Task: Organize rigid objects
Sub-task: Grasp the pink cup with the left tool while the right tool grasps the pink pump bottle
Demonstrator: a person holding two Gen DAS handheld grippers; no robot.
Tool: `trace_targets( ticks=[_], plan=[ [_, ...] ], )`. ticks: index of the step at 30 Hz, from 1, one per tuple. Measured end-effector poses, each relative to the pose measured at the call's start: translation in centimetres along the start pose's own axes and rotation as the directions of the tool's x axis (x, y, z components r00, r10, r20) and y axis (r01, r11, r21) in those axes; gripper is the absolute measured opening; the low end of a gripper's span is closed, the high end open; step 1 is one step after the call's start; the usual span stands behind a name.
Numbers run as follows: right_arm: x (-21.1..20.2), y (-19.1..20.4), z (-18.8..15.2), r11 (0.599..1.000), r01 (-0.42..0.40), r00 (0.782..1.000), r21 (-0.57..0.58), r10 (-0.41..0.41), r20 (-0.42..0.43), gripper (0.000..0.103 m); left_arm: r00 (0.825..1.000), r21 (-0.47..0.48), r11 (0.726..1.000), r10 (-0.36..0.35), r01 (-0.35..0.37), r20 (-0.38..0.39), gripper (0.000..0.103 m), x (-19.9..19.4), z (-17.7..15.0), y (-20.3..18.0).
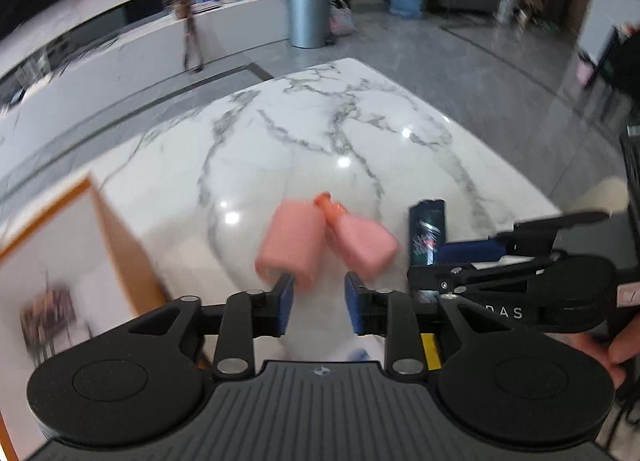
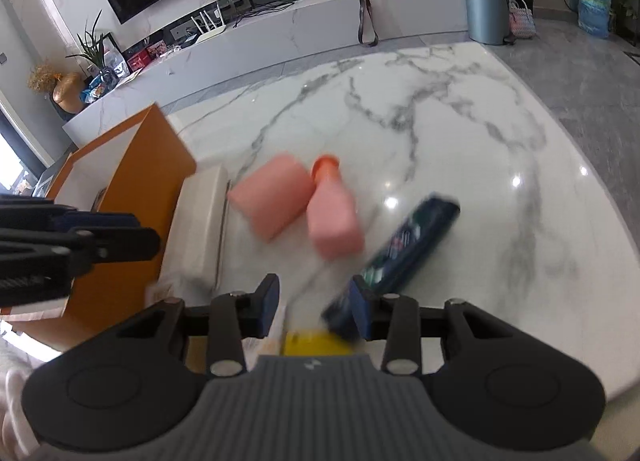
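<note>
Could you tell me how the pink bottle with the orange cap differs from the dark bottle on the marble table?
The pink bottle is squat with broad shoulders; the dark bottle is long and slim. The pink one has an orange cap; the dark one carries a printed label. Both lie on their sides on the table, apart from each other.

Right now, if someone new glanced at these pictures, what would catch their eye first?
Probably the two pink bottles lying side by side mid-table on the white marble table, one with an orange cap. Next, the dark bottle lying to their right, and the orange box at the table's left. Both grippers hover in front with nothing clamped.
</note>
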State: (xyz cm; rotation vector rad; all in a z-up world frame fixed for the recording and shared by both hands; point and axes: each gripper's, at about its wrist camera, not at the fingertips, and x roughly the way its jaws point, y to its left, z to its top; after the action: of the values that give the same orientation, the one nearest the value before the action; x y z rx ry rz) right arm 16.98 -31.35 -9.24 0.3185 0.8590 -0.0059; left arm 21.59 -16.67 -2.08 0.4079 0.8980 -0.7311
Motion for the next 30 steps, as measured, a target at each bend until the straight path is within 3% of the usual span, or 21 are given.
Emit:
trace_targets(
  ticks=[1, 5, 7, 11, 19, 30],
  plan=[
    [0.9, 0.0, 0.7, 1.0, 0.005, 1.0, 0.0, -0.005, -0.003, 0.04, 1.0, 0.026, 1.0, -0.005, 0.005, -0.015, 0.05, 1.1, 0.9, 0.2],
    [4.5, -0.6, 3.2, 1.0, 0.001, 0.999, -0.017, -0.002, -0.034, 0.04, 0.997, 0.058, 0.998, 0.014, -0.01, -0.078, 0.06, 5.7, 4.3, 0.9],
    [6.1, -1.0, 3.9, 1.0, -0.003, 0.999, -0.02, 0.002, -0.053, 0.04, 0.988, 0.11, 0.994, -0.003, 0.02, -0.152, 0.069, 8.3, 5.6, 0.7],
    [7.8, -1.2, 4.9, 0.998, -0.017, 0.998, -0.063, 0.013, -0.065, 0.043, 0.96, 0.131, 0.99, -0.004, 0.043, -0.281, 0.066, 11.8, 6.7, 0.9],
    [11.0, -1.0, 6.6, 0.994, -0.049, 0.994, -0.095, 0.038, -0.106, 0.044, 0.904, 0.052, 0.995, -0.06, 0.09, -0.423, 0.07, 14.9, 7.4, 3.3],
    [12.2, -2.0, 6.2, 0.993, -0.088, 0.993, -0.077, 0.082, -0.088, 0.043, 0.9, 0.029, 0.999, -0.028, 0.045, -0.435, 0.072, 16.2, 6.9, 3.7]
  ],
)
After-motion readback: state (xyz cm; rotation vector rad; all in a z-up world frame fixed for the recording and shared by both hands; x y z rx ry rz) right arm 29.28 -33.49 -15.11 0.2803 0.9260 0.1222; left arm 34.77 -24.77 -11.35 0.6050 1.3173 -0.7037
